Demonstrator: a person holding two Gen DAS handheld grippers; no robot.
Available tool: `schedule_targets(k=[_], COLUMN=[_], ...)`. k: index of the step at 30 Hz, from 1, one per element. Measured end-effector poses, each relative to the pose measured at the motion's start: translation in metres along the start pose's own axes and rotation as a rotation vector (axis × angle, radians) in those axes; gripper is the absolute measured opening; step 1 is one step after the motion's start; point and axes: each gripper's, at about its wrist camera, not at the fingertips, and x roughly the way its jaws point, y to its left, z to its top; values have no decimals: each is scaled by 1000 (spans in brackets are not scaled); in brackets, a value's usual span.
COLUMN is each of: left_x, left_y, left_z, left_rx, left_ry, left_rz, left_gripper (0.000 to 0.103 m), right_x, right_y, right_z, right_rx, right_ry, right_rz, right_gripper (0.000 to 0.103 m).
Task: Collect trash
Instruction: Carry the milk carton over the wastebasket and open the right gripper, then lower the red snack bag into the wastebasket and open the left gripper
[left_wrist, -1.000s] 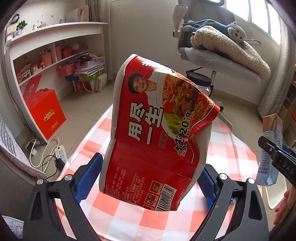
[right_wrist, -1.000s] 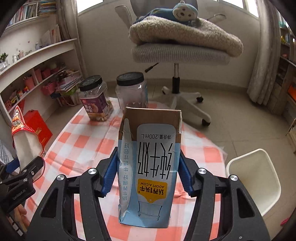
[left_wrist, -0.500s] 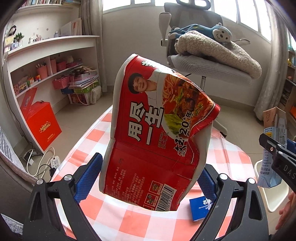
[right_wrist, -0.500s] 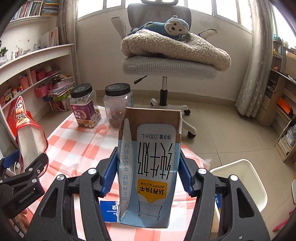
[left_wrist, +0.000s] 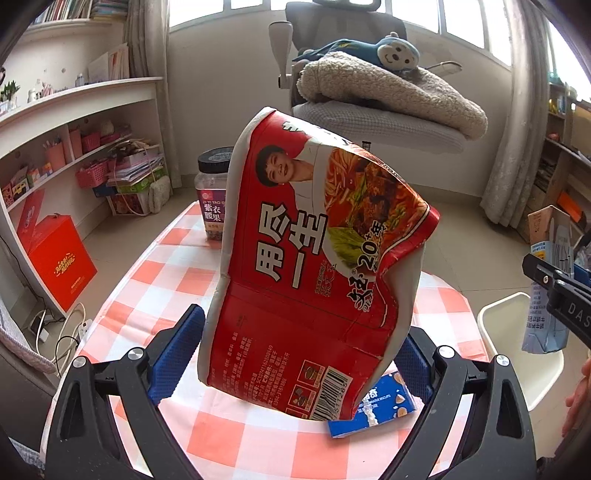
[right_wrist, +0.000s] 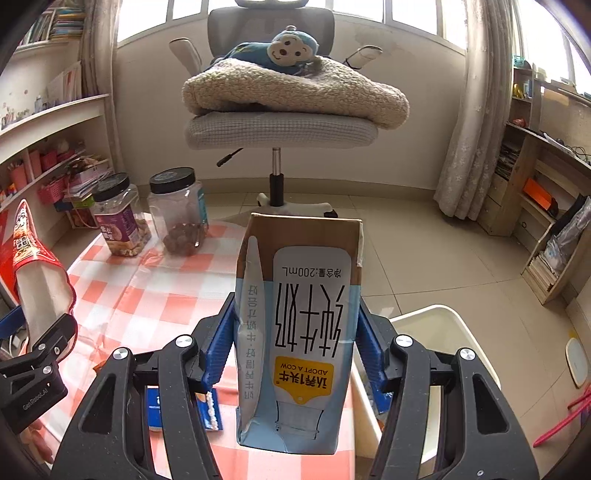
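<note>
My left gripper is shut on a crushed red instant-noodle cup, held above the checkered table. My right gripper is shut on a light-blue milk carton, held upside down above the table's right edge. The carton also shows at the right of the left wrist view, and the noodle cup at the left of the right wrist view. A white bin stands on the floor just right of the table; it also shows in the left wrist view. A small blue box lies on the table.
Two black-lidded jars, one with a purple label and one clear, stand at the table's far side. An office chair with a blanket and a plush monkey is behind. Shelves line the left wall.
Both grippers have pulled back and risen with their loads. The jars, the blue box and more of the white bin have come into view.
</note>
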Motion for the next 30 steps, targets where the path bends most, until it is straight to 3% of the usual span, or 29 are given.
schedule_targets(k=[11,15,19,30], left_x=[-2,-2,-5,-8], left_y=[-44,-65,-95,-205], left_z=[-9,-10,-9,-7], left_rx=[91,117,144,202], left_ry=[12,27,43,114], left_rz=[-77,-105,-150,-294], left_gripper=[91,91,91,91], right_x=[14,10,0,-30], right_y=[-99,-133,-165,-240], right_z=[-4,-7,-7,-14], right_rx=[162,242,316,425], right_ry=[60,71,50,13], right_rz=[-137,-180,-228,-300], right_gripper=[57,85,94,96])
